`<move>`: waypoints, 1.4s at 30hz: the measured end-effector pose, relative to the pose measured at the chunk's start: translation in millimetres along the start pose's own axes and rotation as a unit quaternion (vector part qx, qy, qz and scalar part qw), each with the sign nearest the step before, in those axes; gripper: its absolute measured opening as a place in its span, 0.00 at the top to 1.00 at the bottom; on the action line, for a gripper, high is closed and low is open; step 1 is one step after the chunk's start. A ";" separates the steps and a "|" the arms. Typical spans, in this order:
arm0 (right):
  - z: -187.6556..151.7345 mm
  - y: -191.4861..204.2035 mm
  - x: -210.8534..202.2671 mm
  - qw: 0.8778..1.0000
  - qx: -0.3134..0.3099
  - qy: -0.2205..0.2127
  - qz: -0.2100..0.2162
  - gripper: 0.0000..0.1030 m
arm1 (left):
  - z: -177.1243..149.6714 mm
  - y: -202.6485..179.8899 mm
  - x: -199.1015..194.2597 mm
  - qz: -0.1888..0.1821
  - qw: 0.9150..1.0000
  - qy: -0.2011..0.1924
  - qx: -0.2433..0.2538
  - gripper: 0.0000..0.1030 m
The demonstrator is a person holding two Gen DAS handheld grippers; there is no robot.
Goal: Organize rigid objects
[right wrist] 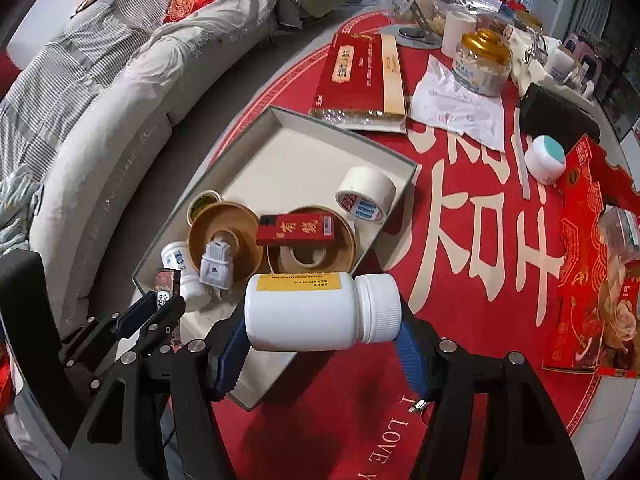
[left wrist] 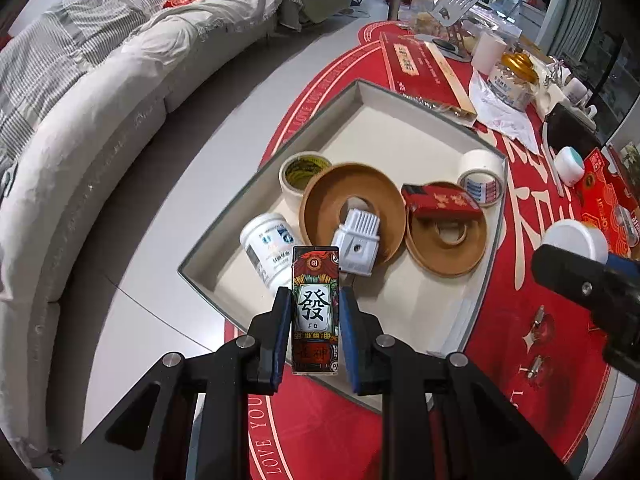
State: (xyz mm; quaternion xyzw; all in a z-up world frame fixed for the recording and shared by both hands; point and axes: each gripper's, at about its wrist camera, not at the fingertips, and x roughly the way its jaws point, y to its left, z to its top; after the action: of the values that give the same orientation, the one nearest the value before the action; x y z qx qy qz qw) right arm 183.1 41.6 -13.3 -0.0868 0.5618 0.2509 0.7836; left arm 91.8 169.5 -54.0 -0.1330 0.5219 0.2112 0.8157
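Note:
My left gripper (left wrist: 315, 316) is shut on a slim printed card box (left wrist: 315, 308) with a large black character, held above the near corner of the shallow grey tray (left wrist: 224, 232). My right gripper (right wrist: 320, 332) is shut on a white plastic bottle (right wrist: 316, 312) lying sideways, cap to the right, over the tray's near edge (right wrist: 376, 240). In the tray lie two brown rings (left wrist: 352, 208) (right wrist: 312, 248), a white plug adapter (left wrist: 358, 244), a small white jar (left wrist: 268, 248), a red box (left wrist: 440, 200) and two tape rolls (left wrist: 482, 180) (left wrist: 300, 172). The left gripper (right wrist: 160, 304) also shows at the right view's lower left.
The tray sits on a round table with a red cloth (right wrist: 480, 240). Behind it lie a long red box (right wrist: 356, 76), a gold-lidded jar (right wrist: 482, 64), a white-and-teal jar (right wrist: 544, 160) and a red gift box (right wrist: 592, 260). A grey sofa (left wrist: 100, 120) curves along the left.

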 end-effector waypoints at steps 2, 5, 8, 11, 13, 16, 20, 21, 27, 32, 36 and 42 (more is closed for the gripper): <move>-1.0 -2.1 3.0 1.000 0.002 0.003 -0.001 0.36 | -2.9 0.0 2.3 -0.002 1.000 0.004 0.000 0.75; -1.8 -3.5 5.5 1.000 0.003 0.006 -0.002 0.36 | -4.7 -0.6 4.8 -0.002 1.000 0.008 0.001 0.75; -1.6 -3.7 8.5 1.000 0.004 0.008 -0.001 0.36 | -4.8 -1.6 6.3 -0.003 1.000 0.010 0.001 0.75; -1.7 -2.8 11.8 1.000 0.004 0.012 -0.002 0.36 | -3.7 -2.6 7.1 -0.003 1.000 0.010 0.006 0.75; -1.5 -2.9 14.0 1.000 0.004 0.014 -0.001 0.36 | -2.9 -3.0 8.5 -0.003 1.000 0.010 0.007 0.75; -1.0 -2.7 18.6 1.000 0.004 0.017 -0.002 0.36 | -1.7 -3.8 12.8 -0.003 1.000 0.014 0.008 0.75; 3.6 -2.7 24.9 1.000 0.006 0.020 -0.004 0.36 | -0.3 -6.2 17.4 -0.004 1.000 0.016 0.011 0.75; 4.8 -2.6 26.0 1.000 0.006 0.021 -0.004 0.36 | -0.2 -6.7 17.7 -0.004 1.000 0.015 0.012 0.75; 19.1 3.6 33.9 1.000 -0.004 0.014 -0.005 0.36 | 8.0 -10.2 21.5 -0.003 1.000 0.011 0.012 0.75; 32.5 8.2 41.6 1.000 -0.012 0.006 -0.006 0.36 | 18.5 -14.0 25.9 0.002 1.000 0.007 0.019 0.75; 44.6 10.7 48.1 1.000 -0.021 -0.005 -0.012 0.36 | 28.6 -17.9 33.1 0.004 1.000 0.006 0.024 0.75; 62.4 15.7 62.7 0.999 -0.036 -0.008 -0.012 0.36 | 41.3 -25.5 33.0 -0.001 0.999 -0.012 0.034 0.74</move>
State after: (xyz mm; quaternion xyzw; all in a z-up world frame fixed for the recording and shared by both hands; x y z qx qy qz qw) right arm 242.8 99.7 -46.9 -0.1200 0.5448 0.2622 0.7874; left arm 149.0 172.1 -66.7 -0.1029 0.5189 0.1943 0.8261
